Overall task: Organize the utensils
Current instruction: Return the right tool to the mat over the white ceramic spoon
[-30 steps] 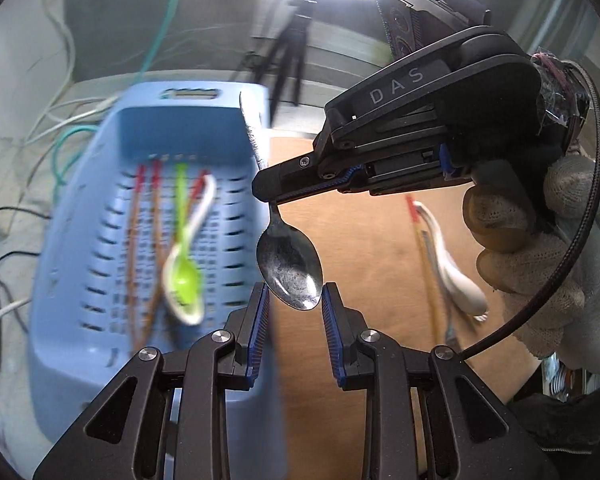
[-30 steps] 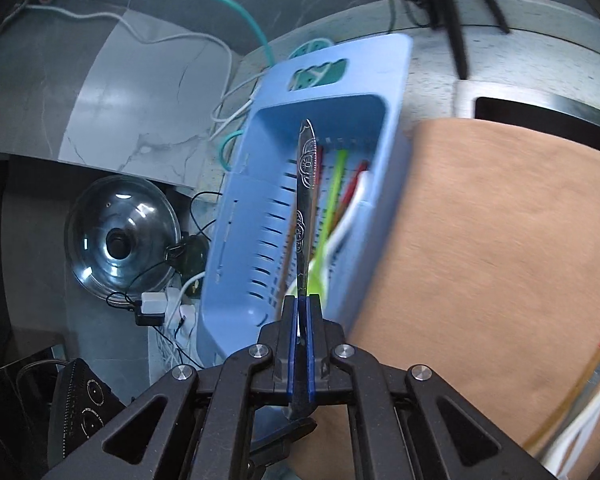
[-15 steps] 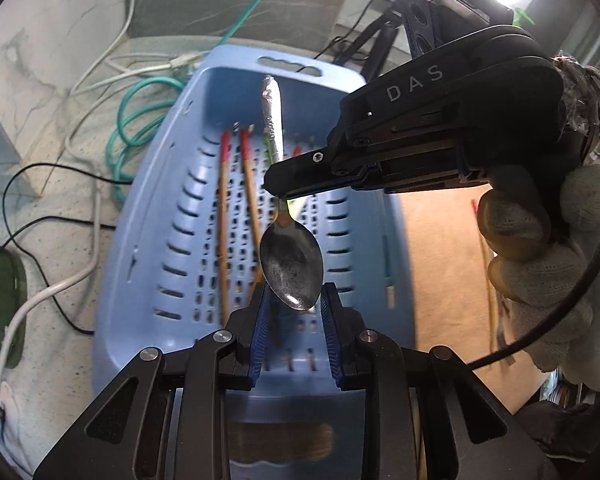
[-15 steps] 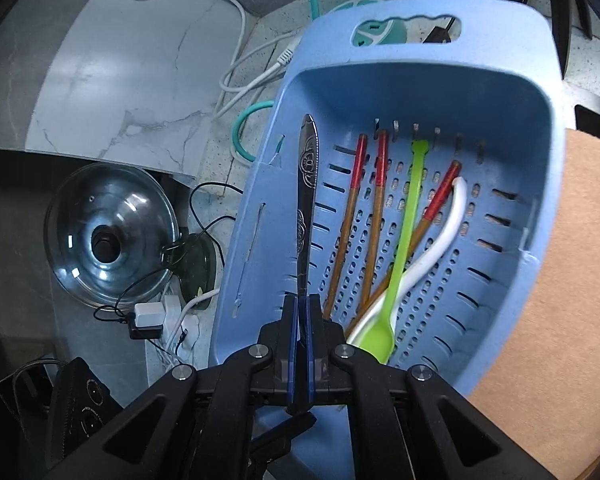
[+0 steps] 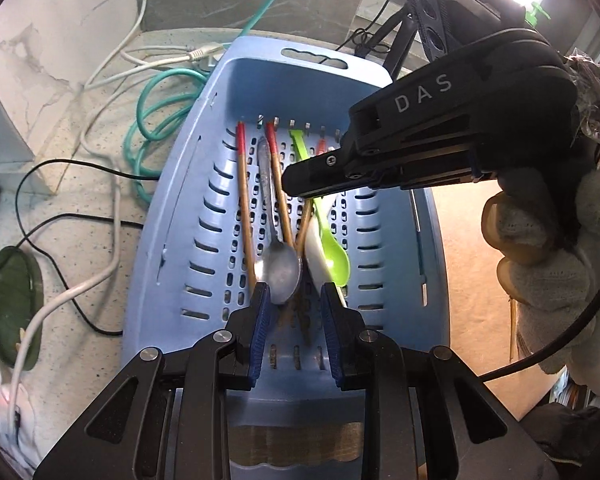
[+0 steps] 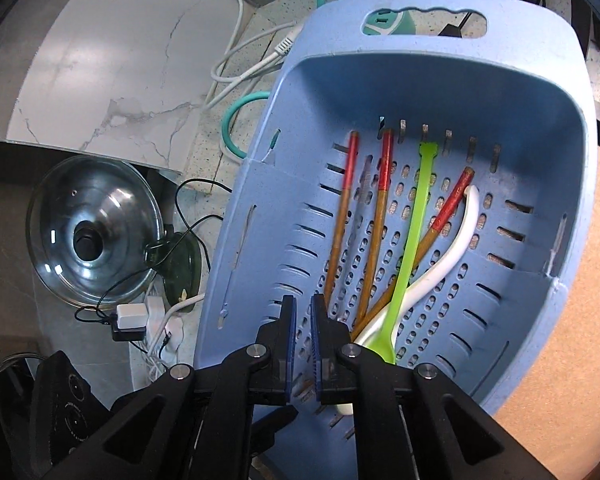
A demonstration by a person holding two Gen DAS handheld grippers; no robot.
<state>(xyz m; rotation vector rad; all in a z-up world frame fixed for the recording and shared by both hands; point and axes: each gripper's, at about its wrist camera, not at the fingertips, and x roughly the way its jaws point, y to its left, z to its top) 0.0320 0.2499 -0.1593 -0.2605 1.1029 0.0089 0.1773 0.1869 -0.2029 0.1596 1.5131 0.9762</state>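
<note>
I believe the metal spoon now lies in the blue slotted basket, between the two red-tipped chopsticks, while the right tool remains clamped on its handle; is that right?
Not quite. The metal spoon does lie in the blue slotted basket between the two red-tipped chopsticks, but the right tool is not clamped on it. Its jaws have just been opening and stand apart with nothing between them, as the right wrist view shows.

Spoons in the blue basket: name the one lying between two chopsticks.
The metal spoon; its handle runs between two red-tipped chopsticks, while the green spoon and white spoon lie further right.
</note>
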